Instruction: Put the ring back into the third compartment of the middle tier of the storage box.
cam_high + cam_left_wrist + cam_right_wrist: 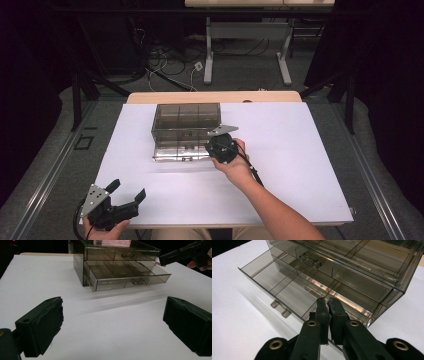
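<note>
Peeking pink stack [111, 242] atop organizer [120, 267]

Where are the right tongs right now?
In the high view, the right tongs sit mid-table at the right end of the organizer's open lower drawer, shut, tips over its right compartment.

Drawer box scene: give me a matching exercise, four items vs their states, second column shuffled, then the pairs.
Items:
1. lower drawer
2. upper drawer
3. left gripper
4. right gripper

States:
A. jaws shut, tips over the open drawer's end
B. pulled out, compartments exposed
C. pushed in
D. jaws wide open, near the table's front edge

Pairs: 1-B, 2-C, 3-D, 4-A
</note>
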Tool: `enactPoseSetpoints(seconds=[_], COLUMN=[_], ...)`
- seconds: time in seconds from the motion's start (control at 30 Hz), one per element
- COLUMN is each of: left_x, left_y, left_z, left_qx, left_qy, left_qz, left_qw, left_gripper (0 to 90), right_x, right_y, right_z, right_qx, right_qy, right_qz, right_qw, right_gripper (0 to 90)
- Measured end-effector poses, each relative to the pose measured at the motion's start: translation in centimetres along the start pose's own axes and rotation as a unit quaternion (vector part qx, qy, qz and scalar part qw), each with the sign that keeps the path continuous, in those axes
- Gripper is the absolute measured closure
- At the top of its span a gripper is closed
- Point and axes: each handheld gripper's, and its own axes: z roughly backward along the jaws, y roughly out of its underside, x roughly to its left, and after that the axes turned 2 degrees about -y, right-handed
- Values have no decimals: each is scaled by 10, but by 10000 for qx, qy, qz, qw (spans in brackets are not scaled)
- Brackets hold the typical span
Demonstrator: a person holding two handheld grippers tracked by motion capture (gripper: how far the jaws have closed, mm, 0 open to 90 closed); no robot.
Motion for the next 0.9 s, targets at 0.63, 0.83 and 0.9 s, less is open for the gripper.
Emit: enactPoseSetpoints(seconds=[0.63, 0.83, 0.9], left_x=[0, 0, 0], left_y=[0, 0, 0], left_z=[0, 0, 0], left_qx=[-7, -17, -16], left_qy=[11, 9, 6], left_qz=[-8, -3, -1], left_qw=[10000, 10000, 10000], left_gripper=[32, 32, 32], right_x=[-2, -3, -3], right_y=[1, 0, 0], right_z=[-10, -12, -12], right_qx=[113, 113, 84], right_qy=[34, 73, 74], right_qz=[-114, -178, -178], right_qw=[9999, 9997, 9998], right_gripper=[871, 866, 845])
